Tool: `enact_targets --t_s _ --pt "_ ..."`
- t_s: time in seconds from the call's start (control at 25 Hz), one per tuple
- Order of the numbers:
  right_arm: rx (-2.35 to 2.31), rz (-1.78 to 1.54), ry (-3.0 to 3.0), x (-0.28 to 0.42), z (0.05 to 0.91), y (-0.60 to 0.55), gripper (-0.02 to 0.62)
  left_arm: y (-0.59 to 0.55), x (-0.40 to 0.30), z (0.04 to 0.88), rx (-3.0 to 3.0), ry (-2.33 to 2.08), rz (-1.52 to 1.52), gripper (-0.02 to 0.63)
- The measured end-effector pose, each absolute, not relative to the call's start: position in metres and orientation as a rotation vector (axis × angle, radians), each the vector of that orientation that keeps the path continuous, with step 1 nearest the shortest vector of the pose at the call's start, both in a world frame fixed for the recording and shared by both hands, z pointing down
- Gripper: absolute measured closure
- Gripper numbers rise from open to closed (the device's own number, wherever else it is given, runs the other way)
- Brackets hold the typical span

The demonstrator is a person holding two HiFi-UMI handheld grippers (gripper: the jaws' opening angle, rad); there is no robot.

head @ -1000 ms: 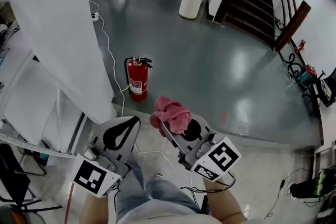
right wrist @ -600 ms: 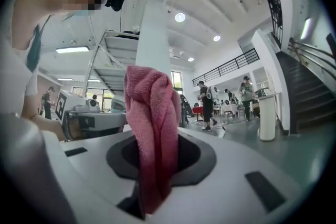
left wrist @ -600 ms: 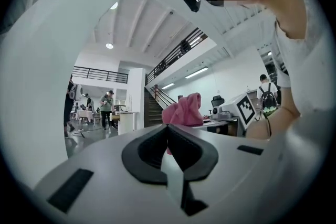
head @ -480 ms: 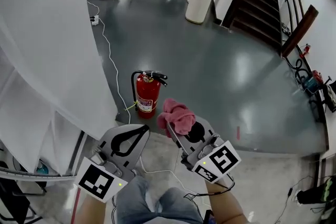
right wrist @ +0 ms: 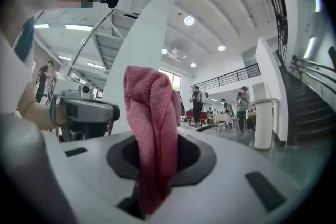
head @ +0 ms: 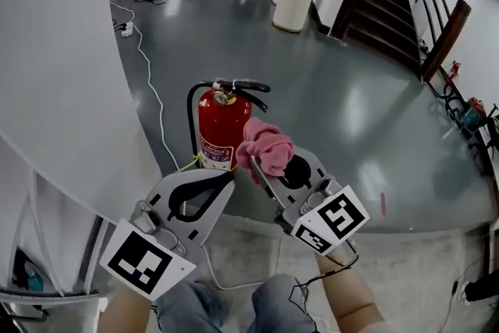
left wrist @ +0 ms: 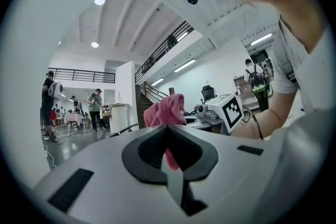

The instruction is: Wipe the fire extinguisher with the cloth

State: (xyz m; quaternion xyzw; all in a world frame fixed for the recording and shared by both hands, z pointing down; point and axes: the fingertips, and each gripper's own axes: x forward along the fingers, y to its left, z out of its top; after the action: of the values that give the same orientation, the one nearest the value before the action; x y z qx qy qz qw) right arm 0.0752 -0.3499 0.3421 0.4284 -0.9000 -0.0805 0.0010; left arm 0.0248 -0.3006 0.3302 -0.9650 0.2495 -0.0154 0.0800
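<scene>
Right claw [head: 260, 168] clamped on pink terry cloth [head: 267, 148], wad bunched up past tips. Left claw [head: 224, 178] closed, nothing in it. Red cylindrical fire extinguisher [head: 220, 129] upright on grey floor [head: 327, 113], long axis vertical, just ahead of both claws, slightly left of cloth. Cloth right beside red body; we cannot tell if touching. We judge right claw better placed to wipe: press forward-left, stroke along cylinder. Only head view shows extinguisher. Right gripper view shows cloth [right wrist: 152, 123] pinched between jaws. Left gripper view shows jaws together, cloth [left wrist: 165, 110] beyond them.
</scene>
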Motion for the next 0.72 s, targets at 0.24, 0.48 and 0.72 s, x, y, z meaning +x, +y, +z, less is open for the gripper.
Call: enact_targets --t_s 0.24,0.48,0.72 --pt "1.32 -0.368 -2.793 0.072 0.453 -0.369 0.502 -0.303 0.025 0.442 -2.821 0.788 -0.041 0.597" --pt "1.315 -0.584 -2.619 0.073 0.462 -0.403 0.502 -0.285 0.03 0.474 -2.857 0.823 -0.002 0.597" --pt "1.414 -0.9 -2.359 0.059 0.456 -0.45 0.505 -0.277 0.027 0.475 -2.857 0.852 0.011 0.597"
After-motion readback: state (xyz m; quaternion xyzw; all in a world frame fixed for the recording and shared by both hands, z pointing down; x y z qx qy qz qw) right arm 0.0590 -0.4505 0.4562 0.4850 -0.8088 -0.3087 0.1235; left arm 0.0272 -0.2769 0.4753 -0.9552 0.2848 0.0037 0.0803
